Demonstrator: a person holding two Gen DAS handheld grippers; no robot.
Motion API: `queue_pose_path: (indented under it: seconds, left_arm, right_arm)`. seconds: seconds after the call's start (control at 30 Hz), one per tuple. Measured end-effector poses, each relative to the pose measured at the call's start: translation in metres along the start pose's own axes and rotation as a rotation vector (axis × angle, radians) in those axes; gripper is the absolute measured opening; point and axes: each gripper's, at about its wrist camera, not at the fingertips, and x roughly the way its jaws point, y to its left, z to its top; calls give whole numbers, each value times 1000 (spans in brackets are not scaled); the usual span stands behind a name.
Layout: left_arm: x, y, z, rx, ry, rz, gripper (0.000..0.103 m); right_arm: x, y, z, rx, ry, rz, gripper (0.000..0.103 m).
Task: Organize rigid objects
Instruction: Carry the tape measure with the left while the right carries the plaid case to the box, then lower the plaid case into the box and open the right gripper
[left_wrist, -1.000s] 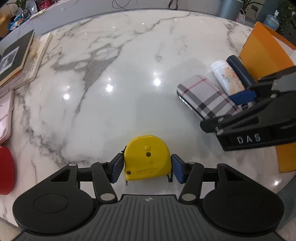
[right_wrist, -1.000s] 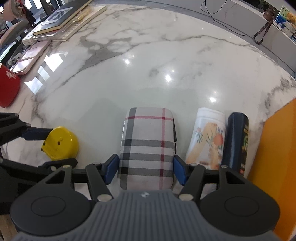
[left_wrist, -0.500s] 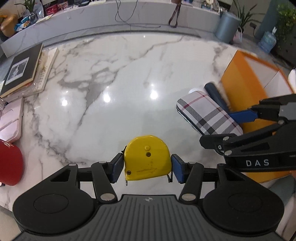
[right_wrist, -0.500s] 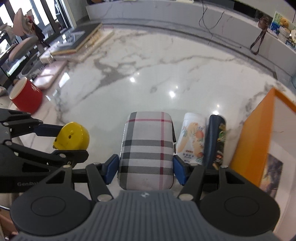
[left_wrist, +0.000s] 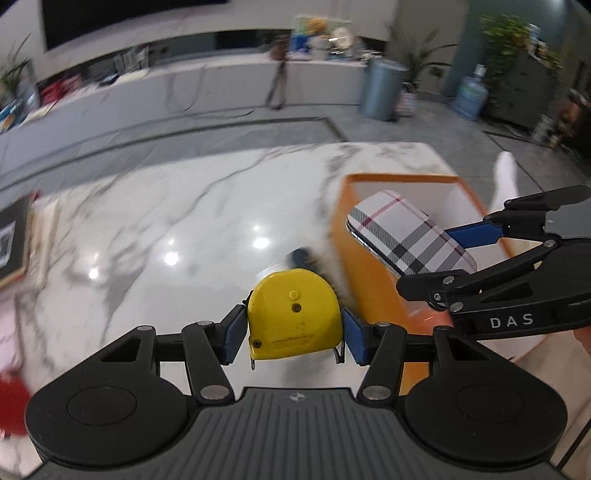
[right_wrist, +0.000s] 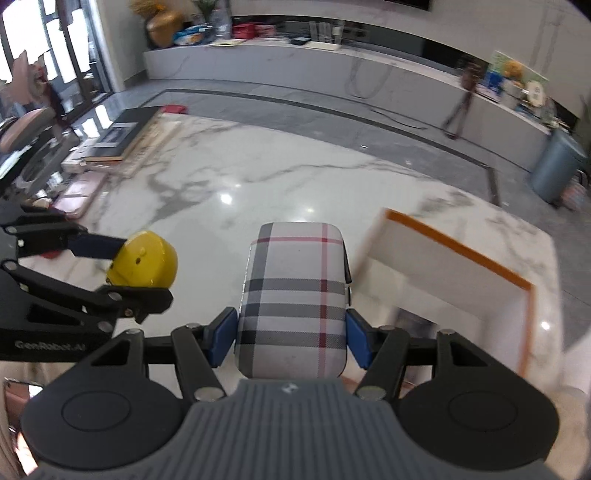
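while both my grippers are loaded, the plaid case (right_wrist: 291, 295) sits clamped between the blue pads of my right gripper (right_wrist: 291, 338), lower centre of the right wrist view, jaws closed onto its two long sides, held up off the marble table (right_wrist: 258, 192). in the left wrist view the same plaid case (left_wrist: 410, 236) shows at centre right, over the open orange box (left_wrist: 399, 179), not touching the box floor as far as i can tell. my left gripper (left_wrist: 293, 338) is closed part way on the yellow tape measure (left_wrist: 293, 314), one blue pad pressed to each flat side, lower centre of that frame, also up in the air above the table (left_wrist: 166, 221). right wrist view has the yellow tape measure (right_wrist: 142, 260) at centre left, well apart from the case. orange box (right_wrist: 458, 251) sits at right of that frame, white inside, blurred. something dark and something pale lie just beside the box's left wall in the left view, too blurred to name. books (right_wrist: 118, 140) stacked upper left of the right view. red object (left_wrist: 11, 402) at the lower left edge of the left view.
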Motion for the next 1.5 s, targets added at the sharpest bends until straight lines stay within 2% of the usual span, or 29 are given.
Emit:
queue_pose_path:
  seconds: [0.17, 0.3, 0.5, 0.63, 0.77, 0.9, 0.93, 0.97, 1.0, 1.1, 1.3, 1.5]
  left_arm:
    - [19, -48, 17, 76, -6, -72, 63]
    - [40, -83, 24, 133, 10, -119, 63]
    - [80, -115, 32, 198, 51, -113, 63]
    - [100, -123, 36, 236, 70, -96, 63]
    - [119, -123, 44, 278, 85, -63, 63]
    - [134, -122, 50, 306, 84, -66, 63]
    - [136, -123, 50, 314, 85, -64, 63]
    - [140, -123, 51, 321, 88, -61, 63]
    - [142, -123, 51, 324, 92, -61, 63]
    - [148, -121, 50, 317, 102, -71, 64]
    - [154, -118, 46, 304, 118, -95, 64]
    - [151, -119, 41, 295, 127, -112, 64]
  right_arm:
    - [-16, -49, -23, 50, 28, -91, 62]
    - [-13, -83, -43, 98, 72, -130, 62]
    - [19, -115, -65, 148, 134, -136, 62]
    - [44, -125, -67, 158, 160, -134, 62]
    - [69, -133, -59, 141, 168, -185, 62]
    - [87, -136, -48, 117, 154, -234, 58]
    - [90, -136, -43, 109, 150, -245, 53]
    - [91, -135, -40, 96, 140, -280, 35]
    - [93, -133, -37, 70, 133, -312, 31]
    - [96, -141, -30, 101, 152, -270, 27]
    - [94, -152, -30, 123, 170, -244, 29]
    - [81, -142, -44, 63, 213, -246, 32]
